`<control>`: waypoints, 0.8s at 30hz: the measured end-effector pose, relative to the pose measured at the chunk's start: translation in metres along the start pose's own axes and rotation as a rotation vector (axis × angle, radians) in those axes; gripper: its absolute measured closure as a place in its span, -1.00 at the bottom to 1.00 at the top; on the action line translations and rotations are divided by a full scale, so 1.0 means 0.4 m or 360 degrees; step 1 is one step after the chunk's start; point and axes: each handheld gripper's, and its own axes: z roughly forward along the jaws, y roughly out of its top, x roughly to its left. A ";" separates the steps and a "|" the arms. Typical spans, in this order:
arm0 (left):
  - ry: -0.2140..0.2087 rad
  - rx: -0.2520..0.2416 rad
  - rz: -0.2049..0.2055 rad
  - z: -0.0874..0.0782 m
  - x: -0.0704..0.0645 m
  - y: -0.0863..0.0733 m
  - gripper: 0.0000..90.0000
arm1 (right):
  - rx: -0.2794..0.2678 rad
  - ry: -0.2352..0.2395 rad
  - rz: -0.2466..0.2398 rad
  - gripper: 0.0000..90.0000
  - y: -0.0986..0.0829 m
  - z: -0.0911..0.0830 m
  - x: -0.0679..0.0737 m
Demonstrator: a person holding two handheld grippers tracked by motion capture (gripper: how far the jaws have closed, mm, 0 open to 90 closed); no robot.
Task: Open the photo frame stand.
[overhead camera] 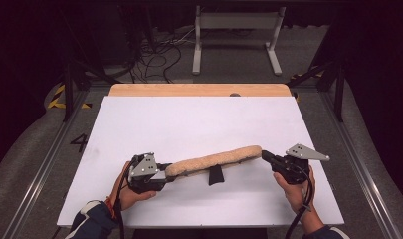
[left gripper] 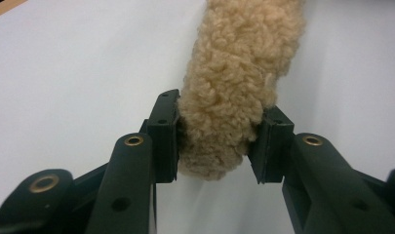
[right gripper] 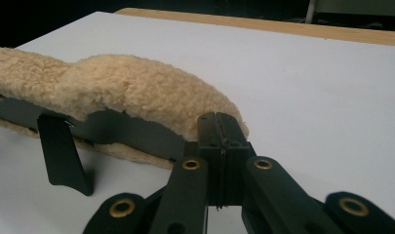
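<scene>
A long tan fleece pad [overhead camera: 214, 159] with a black lining hangs just above the white table top [overhead camera: 189, 119], stretched between my two grippers. My left gripper [overhead camera: 170, 172] is shut on its left end; in the left gripper view the jaws squeeze the fleece [left gripper: 239, 73] from both sides around the left gripper [left gripper: 219, 141]. My right gripper [overhead camera: 264, 155] meets the pad's right end. In the right gripper view the right gripper [right gripper: 218, 131] has its jaws pressed together at the tip of the pad [right gripper: 136, 87]. A black tab [overhead camera: 215, 175] [right gripper: 63, 156] hangs down from the lining to the table.
The white top lies on a wooden board whose far edge [overhead camera: 199, 89] shows. Beyond the table, a white metal frame [overhead camera: 236, 30] and loose cables [overhead camera: 154, 55] are on the floor. Metal rails run along both sides.
</scene>
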 end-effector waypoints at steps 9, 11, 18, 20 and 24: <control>-0.0003 -0.0019 0.0001 -0.005 -0.003 0.002 0.30 | 0.0008 0.0000 -0.0013 1.00 0.000 -0.003 -0.001; -0.0003 -0.0022 -0.0003 -0.004 -0.002 0.002 0.30 | 0.0008 -0.0001 -0.0013 1.00 0.000 -0.002 -0.001; -0.0016 -0.0037 0.0026 -0.012 -0.007 0.007 0.29 | 0.0010 0.0001 -0.0006 1.00 0.001 0.001 -0.001; -0.0023 -0.0029 0.0046 -0.012 -0.011 0.008 0.30 | 0.0006 -0.0006 0.0000 1.00 0.000 0.003 -0.002; -0.0025 -0.0030 0.0049 -0.011 -0.014 0.009 0.33 | 0.0002 0.0002 0.0004 1.00 0.002 0.008 -0.005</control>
